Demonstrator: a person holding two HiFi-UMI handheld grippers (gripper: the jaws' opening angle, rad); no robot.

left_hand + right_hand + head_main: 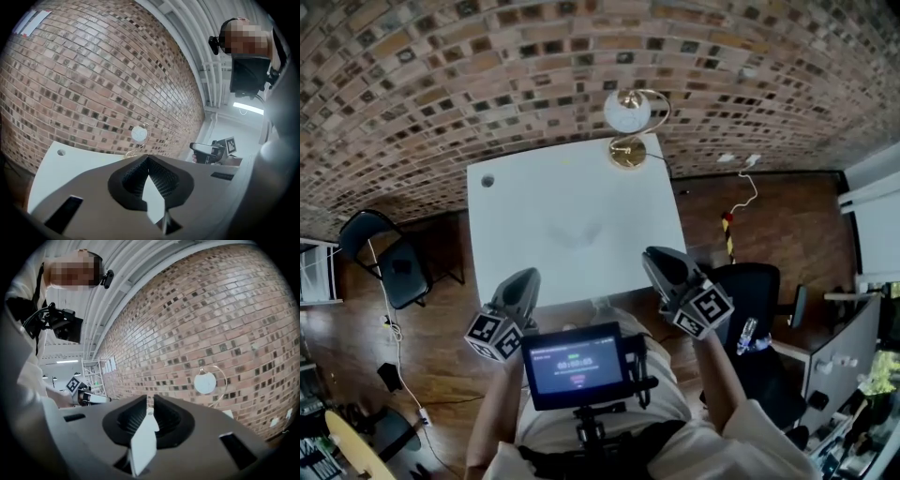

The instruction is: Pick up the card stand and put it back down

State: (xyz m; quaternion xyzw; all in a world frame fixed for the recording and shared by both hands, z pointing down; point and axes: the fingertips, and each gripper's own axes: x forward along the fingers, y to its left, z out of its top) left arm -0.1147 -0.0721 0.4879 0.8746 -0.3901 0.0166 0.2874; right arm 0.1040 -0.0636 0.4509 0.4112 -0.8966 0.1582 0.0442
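Note:
The card stand (628, 127) is a gold base and curved wire holding a round white disc. It stands upright at the far right edge of the white table (572, 225), against the brick wall. It also shows in the left gripper view (139, 133) and the right gripper view (205, 383), well ahead of both grippers. My left gripper (525, 281) hovers over the table's near edge, its tips touching and nothing between them (148, 158). My right gripper (661, 262) hovers at the near right corner, its jaws a narrow slit apart and empty (150, 400).
A grommet hole (487, 181) sits at the table's far left corner. A black chair (389, 258) stands left of the table and an office chair (759, 291) to its right. A white cable (742, 192) lies on the wooden floor. A small screen (577, 364) hangs at the person's chest.

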